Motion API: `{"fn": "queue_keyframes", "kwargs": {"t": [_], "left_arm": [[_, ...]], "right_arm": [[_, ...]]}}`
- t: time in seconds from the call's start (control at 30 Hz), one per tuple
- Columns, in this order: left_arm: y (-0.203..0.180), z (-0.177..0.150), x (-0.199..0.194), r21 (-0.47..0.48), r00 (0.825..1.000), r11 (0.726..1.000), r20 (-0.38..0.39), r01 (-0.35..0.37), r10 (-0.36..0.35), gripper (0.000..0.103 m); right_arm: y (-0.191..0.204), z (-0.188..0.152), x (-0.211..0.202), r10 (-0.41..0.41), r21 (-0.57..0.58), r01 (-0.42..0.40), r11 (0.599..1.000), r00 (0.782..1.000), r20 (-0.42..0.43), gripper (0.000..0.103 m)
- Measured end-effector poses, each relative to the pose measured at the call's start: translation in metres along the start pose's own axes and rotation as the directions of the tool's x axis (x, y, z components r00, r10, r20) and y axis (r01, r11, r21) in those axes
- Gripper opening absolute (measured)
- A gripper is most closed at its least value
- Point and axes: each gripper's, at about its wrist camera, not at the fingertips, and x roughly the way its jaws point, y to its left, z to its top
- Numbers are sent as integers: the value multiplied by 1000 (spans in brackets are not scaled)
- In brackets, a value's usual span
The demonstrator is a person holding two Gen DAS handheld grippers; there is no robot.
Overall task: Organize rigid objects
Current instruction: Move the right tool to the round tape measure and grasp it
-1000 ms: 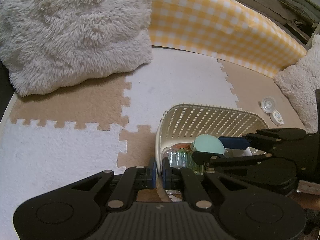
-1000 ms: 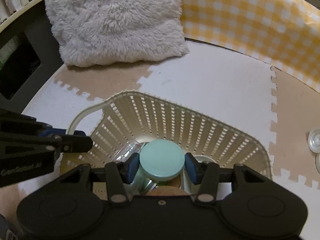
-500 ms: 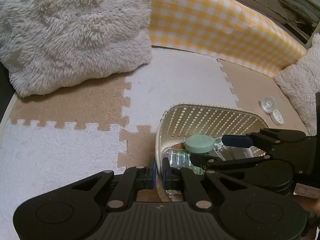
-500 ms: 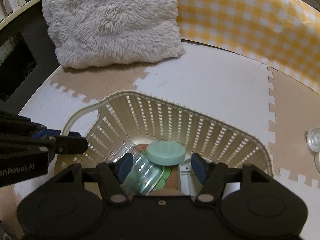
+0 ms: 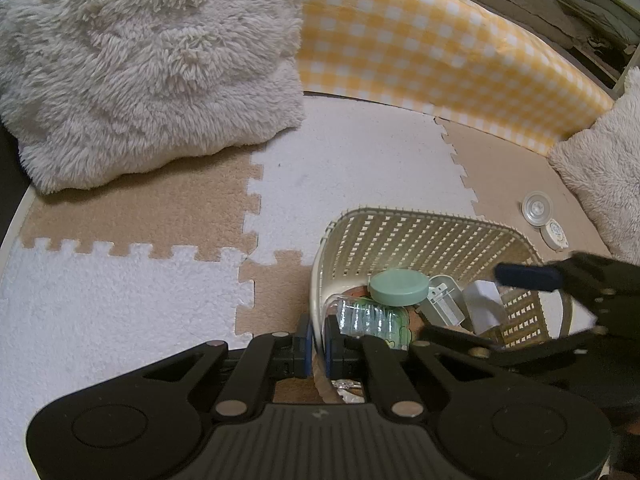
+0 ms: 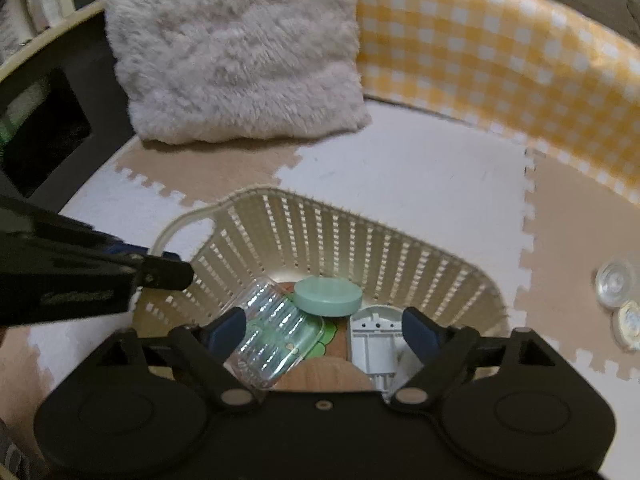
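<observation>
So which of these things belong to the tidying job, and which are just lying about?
Job:
- basket, its rim clamped by the left gripper
- green disc
- clear bottle
- two small lids on the mat
- right gripper, opening

Lying about:
- fluffy cushion
- checked bolster

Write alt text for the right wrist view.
A round mint-green lid lies in a cream slatted plastic basket, resting on a clear ribbed plastic container. The right tongs, opening, hang above it, touching nothing.
</observation>
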Motion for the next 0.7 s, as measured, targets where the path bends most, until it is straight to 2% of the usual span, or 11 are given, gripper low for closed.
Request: {"fn": "queue_keyframes", "kwargs": {"t": [0.23,0.47,0.6,0.7], "left_arm": [[0,0,-1,1,1000,1000,0,-3,3,6],[0,0,-1,4,1000,1000,0,-5,5,6],[-1,-1,0,7,1000,1000,1,-8,8,6],[-1,-1,0,7,1000,1000,1,-7,7,6]], "right_arm": [[0,-5,-44,29,-47,-26,999,998,62,96],[-16,-7,-89,47,-15,-45,999,984,174,103],[-38,-8,-110,-24,27,17,999,961,276,103],[-62,-11,-117,-120,75,101,992,938,327,103]]}}
